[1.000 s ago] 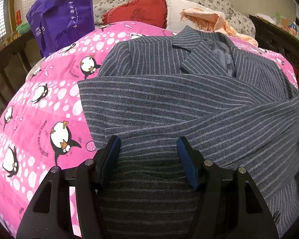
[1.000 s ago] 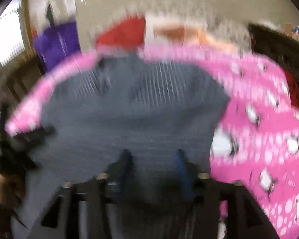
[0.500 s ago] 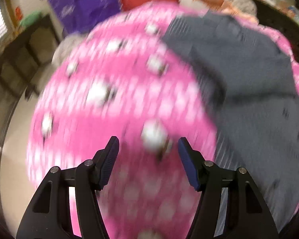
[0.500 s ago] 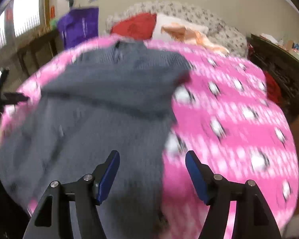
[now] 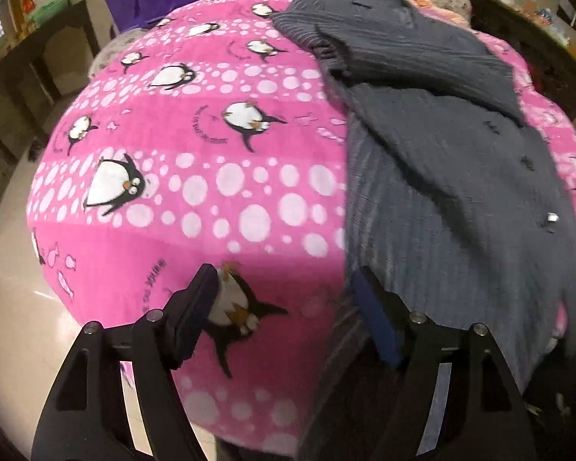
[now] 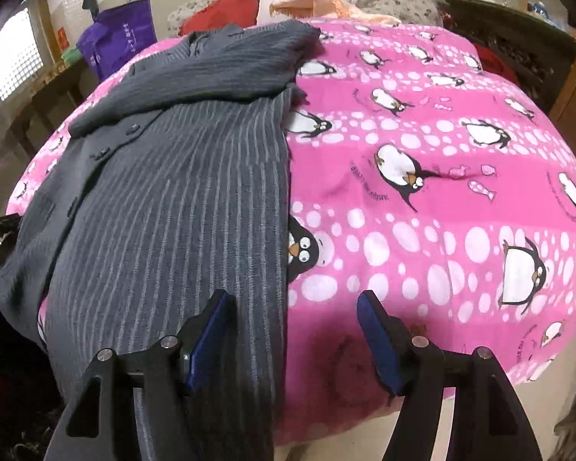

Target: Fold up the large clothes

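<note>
Grey pinstriped suit jacket [image 5: 441,146] lies partly folded on a bed covered by a pink fleece blanket printed with penguins and white dots [image 5: 211,192]. Its collar end points toward the head of the bed, a sleeve is laid across its chest, and its hem hangs over the foot edge. In the right wrist view the same jacket [image 6: 180,192] covers the left part of the blanket [image 6: 422,146], its long straight edge running from the foot edge toward the pillows.

The left claw [image 5: 284,303] hovers over the foot edge of the bed with its jaws apart; they have just been opening, and only bare blanket and the jacket's side edge show between them, nothing gripped. The right claw [image 6: 293,330] also stands open after widening a moment ago, its left finger [image 6: 211,330] over the jacket's striped cloth and its right finger over pink blanket, holding nothing.

At the head of the bed lie a red cushion [image 6: 226,11] and a peach fringed cloth [image 6: 311,4]. A purple shopping bag [image 6: 119,42] stands beside the bed's left edge.
</note>
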`<state>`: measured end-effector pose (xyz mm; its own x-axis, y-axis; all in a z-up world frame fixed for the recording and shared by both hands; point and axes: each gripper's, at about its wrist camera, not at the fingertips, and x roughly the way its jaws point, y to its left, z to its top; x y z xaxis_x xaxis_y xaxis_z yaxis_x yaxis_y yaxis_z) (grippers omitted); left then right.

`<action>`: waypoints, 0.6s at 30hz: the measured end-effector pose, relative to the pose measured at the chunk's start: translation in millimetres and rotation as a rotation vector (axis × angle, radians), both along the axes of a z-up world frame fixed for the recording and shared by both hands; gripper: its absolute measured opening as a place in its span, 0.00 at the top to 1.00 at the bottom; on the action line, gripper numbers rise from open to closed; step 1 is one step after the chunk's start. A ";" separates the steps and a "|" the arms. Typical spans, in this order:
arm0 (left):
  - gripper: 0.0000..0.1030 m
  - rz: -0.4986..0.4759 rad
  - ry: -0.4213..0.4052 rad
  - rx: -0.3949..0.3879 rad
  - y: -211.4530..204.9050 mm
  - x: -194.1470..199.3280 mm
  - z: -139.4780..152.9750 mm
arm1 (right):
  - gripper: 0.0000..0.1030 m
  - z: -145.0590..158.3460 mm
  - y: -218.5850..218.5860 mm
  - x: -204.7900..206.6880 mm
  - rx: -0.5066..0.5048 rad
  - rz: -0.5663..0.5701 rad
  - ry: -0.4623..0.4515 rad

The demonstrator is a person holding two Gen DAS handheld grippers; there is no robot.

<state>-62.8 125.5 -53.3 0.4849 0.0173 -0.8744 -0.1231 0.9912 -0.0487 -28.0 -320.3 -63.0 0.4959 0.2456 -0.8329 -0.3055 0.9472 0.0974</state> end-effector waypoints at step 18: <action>0.29 -0.143 -0.047 -0.010 -17.6 11.1 -1.9 | 0.36 -8.3 -3.0 -1.6 0.215 0.045 0.035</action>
